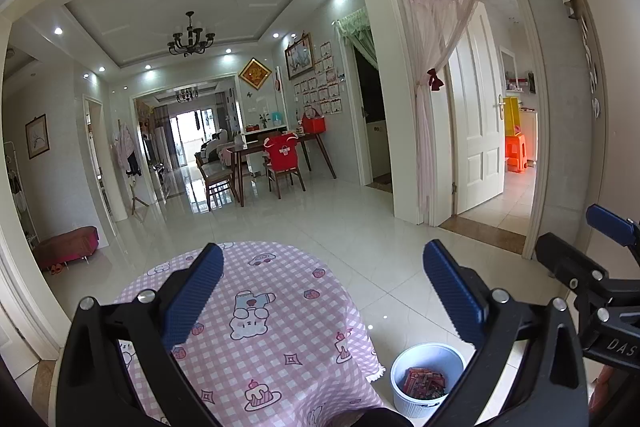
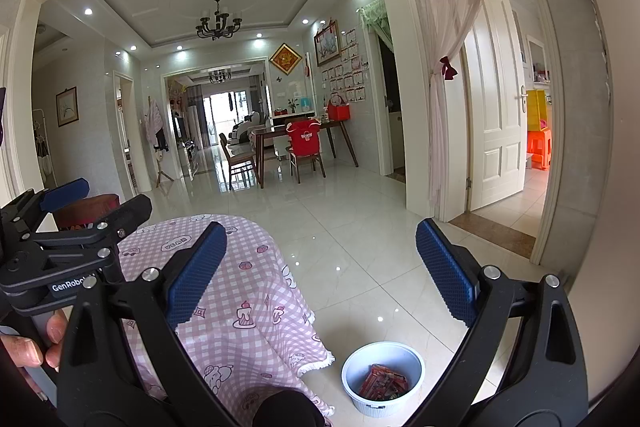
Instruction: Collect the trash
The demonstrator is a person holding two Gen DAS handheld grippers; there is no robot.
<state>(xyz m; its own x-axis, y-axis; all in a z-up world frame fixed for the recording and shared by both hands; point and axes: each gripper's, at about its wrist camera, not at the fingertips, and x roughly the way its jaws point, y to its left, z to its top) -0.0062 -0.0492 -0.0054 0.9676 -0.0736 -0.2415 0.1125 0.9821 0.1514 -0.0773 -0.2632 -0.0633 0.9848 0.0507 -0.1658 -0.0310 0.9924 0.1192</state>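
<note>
Trash [image 1: 425, 383] binned; both hand-held grippers [image 1: 324, 291] wide open, empty.

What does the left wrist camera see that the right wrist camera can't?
Only the left wrist view shows the right gripper at its right edge. Only the right wrist view shows the left gripper at its left edge, plus the hand holding it. Both show a pink checked tablecloth, a white bin on the floor with red wrappers inside, and open blue fingers holding nothing.
</note>
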